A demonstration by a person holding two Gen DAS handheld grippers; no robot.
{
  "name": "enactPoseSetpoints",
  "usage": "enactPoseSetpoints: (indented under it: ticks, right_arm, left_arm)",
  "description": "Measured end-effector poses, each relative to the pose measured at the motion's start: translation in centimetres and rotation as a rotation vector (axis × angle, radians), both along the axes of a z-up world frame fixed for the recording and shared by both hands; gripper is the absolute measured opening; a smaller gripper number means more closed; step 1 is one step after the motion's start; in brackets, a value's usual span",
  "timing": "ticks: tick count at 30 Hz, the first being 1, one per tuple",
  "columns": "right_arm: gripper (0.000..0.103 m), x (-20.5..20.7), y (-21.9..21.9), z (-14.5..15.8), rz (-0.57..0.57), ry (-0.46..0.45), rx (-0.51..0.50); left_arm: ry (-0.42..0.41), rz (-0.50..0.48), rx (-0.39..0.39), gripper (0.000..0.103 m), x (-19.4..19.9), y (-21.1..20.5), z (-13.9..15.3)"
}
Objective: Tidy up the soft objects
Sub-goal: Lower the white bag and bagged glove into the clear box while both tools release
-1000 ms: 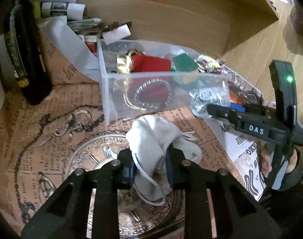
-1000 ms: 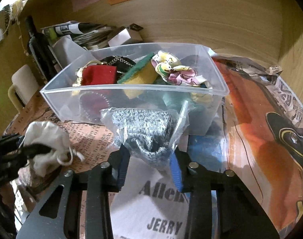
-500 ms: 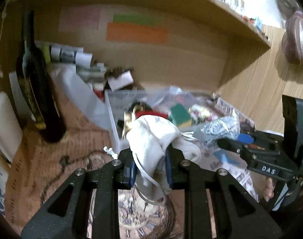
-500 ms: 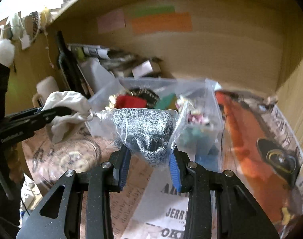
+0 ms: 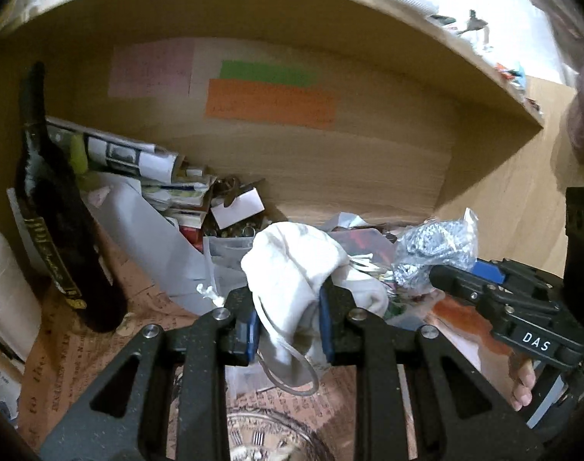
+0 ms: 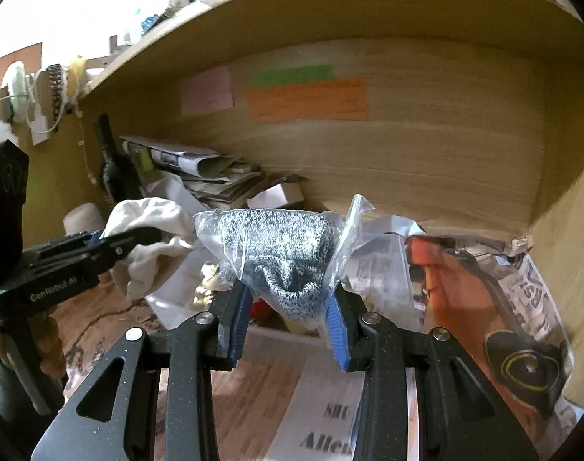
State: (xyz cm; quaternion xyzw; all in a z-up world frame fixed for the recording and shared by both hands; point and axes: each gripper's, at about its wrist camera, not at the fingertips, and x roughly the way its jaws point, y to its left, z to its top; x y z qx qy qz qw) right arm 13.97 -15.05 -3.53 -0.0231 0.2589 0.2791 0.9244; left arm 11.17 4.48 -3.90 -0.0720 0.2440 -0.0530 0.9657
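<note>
My left gripper is shut on a white cloth drawstring pouch and holds it up in the air; the pouch also shows in the right wrist view. My right gripper is shut on a grey knitted item in a clear plastic bag, also lifted; it shows in the left wrist view. The clear plastic bin with red and other items lies below and behind both held things, mostly hidden.
A dark wine bottle stands at the left. Rolled papers and magazines pile against the wooden back wall under a shelf. Newspaper sheets cover the desk. Coloured sticky notes are on the back wall.
Both grippers have risen from the desk with their loads, and the views have tilted up toward the back wall. The bin has dropped low in both views.
</note>
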Motion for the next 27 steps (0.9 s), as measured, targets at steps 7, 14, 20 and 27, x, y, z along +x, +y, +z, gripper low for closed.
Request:
enactPoseSetpoints:
  ticks: [7, 14, 20, 27]
  right_arm:
    - [0.033, 2.6, 1.0, -2.5, -0.002, 0.072, -0.057]
    - [0.033, 3.5, 1.7, -4.5, 0.012, 0.126, -0.111]
    - [0.036, 3.7, 2.0, -5.0, 0.019, 0.128, -0.139]
    - [0.054, 2.9, 2.0, -4.3, 0.01, 0.095, -0.143]
  left_arm:
    - [0.098, -0.008, 0.021, 0.023, 3.7, -0.6, -2.6]
    - [0.172, -0.038, 0.038, 0.025, 5.7, -1.6, -5.1]
    - [0.206, -0.04, 0.087, 0.033, 6.5, -2.7, -6.2]
    - [0.181, -0.022, 0.064, 0.056, 5.2, -1.9, -5.2]
